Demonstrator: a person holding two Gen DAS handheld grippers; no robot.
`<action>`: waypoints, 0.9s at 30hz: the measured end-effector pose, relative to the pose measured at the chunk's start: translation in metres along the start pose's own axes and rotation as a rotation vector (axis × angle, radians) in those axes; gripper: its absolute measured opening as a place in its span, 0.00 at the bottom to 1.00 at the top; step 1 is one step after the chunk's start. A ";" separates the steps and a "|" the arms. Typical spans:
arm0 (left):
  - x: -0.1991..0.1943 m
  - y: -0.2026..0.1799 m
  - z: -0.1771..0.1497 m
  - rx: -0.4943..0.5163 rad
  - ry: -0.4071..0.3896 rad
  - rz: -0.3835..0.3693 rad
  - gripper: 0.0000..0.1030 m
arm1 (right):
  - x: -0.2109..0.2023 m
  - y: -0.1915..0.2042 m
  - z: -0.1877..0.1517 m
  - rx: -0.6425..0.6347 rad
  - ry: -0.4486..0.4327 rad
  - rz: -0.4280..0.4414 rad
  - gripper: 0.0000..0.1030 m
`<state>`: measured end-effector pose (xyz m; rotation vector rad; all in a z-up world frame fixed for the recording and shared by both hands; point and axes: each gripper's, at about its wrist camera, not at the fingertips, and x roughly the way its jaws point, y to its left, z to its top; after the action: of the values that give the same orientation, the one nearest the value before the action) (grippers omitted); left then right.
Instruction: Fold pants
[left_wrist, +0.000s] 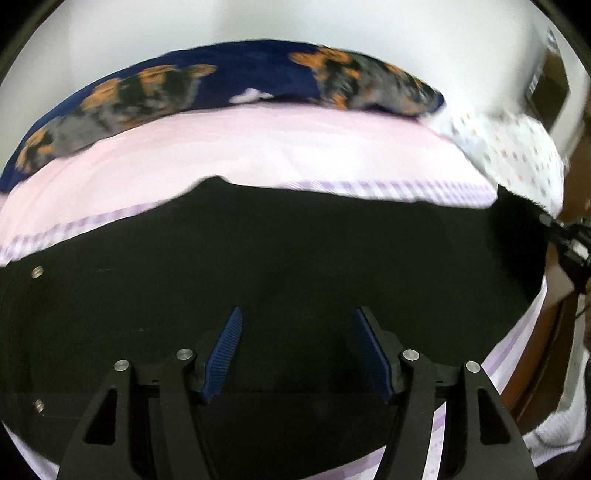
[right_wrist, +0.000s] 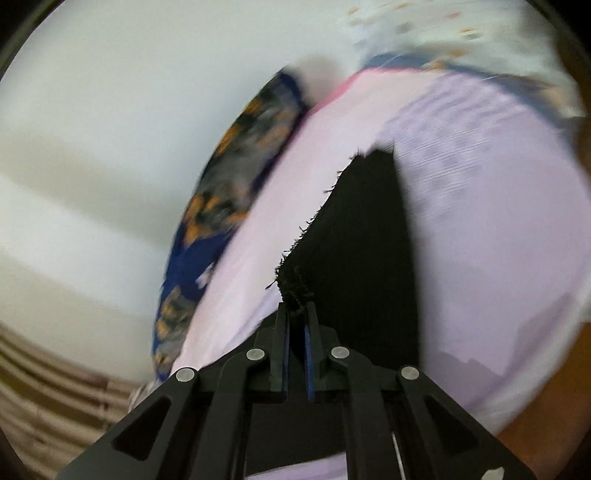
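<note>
Black pants (left_wrist: 280, 266) spread on the pink-sheeted bed (left_wrist: 258, 155), long axis running 9 to 3 o'clock in the left wrist view. The right hand-held gripper (right_wrist: 297, 314) is clenched on the frayed hem, cloth extending toward 1 o'clock. The left hand-held gripper (left_wrist: 297, 350) hangs released over the waist end, holding nothing. No brand or writing is legible.

The left wrist camera looks steeply down, close over black pants (left_wrist: 280, 258) on a pink sheet (left_wrist: 258, 155), facing the wall; the right wrist camera, tilted, views the same pants (right_wrist: 365, 258), sheet and dark patterned blanket (right_wrist: 221, 206) from their frayed end
</note>
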<state>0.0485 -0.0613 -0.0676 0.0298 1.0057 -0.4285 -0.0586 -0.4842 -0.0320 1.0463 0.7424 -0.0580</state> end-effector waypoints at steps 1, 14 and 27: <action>-0.005 0.007 0.001 -0.019 -0.010 0.002 0.62 | 0.011 0.012 -0.004 -0.019 0.028 0.018 0.08; -0.049 0.072 -0.019 -0.203 -0.050 -0.028 0.62 | 0.138 0.131 -0.144 -0.361 0.497 0.096 0.08; -0.043 0.053 -0.028 -0.201 0.026 -0.242 0.62 | 0.123 0.131 -0.174 -0.445 0.531 0.071 0.39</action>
<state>0.0258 0.0076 -0.0566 -0.2691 1.0787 -0.5463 -0.0067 -0.2400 -0.0530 0.6575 1.1340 0.4440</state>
